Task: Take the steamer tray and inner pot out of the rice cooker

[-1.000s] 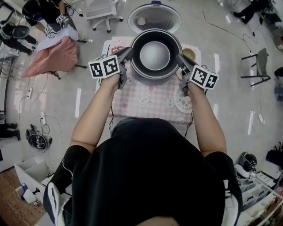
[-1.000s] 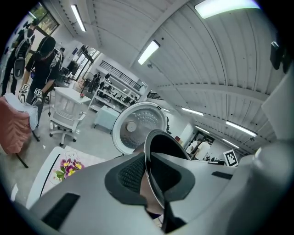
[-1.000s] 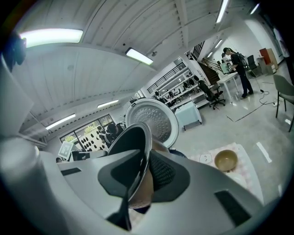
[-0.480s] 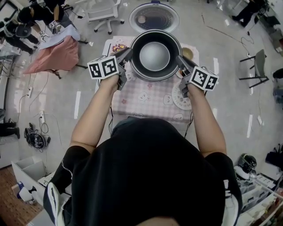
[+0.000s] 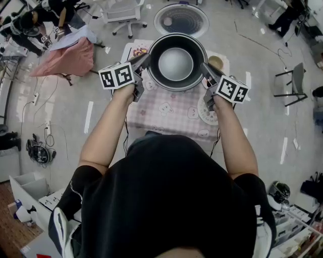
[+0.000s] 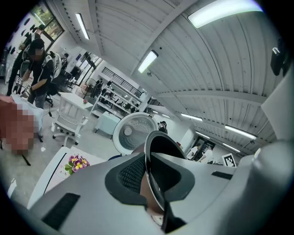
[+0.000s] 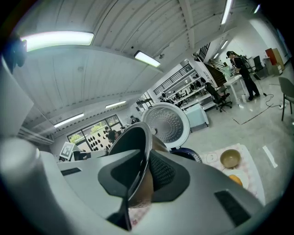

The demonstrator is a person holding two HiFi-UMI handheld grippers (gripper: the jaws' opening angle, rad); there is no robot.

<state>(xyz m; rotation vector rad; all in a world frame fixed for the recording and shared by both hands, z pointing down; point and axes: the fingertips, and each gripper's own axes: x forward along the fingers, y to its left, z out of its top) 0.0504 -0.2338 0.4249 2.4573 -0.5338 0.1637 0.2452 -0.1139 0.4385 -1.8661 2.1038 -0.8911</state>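
Observation:
The dark inner pot [image 5: 176, 63] with a silvery bottom hangs above the pink checked tablecloth [image 5: 166, 113], gripped on both sides. My left gripper [image 5: 143, 61] is shut on its left rim, my right gripper [image 5: 205, 71] on its right rim. In the left gripper view the thin pot rim [image 6: 149, 160] runs between the jaws of the left gripper [image 6: 149, 183]. The right gripper view shows the pot rim [image 7: 143, 151] clamped in the right gripper [image 7: 140, 179]. Behind the pot stands the rice cooker with its lid [image 5: 181, 20] open. A white round steamer tray [image 5: 206, 113] lies on the table at the right.
A small tan bowl [image 5: 216, 61] sits at the table's far right corner. A flower print [image 5: 135, 52] marks the far left corner. A white chair [image 5: 123, 10] and a pink-draped stand [image 5: 68, 55] are on the floor to the left. People stand in the background.
Both grippers have lifted the pot a little, away from me. Their grip on the rim is unchanged.

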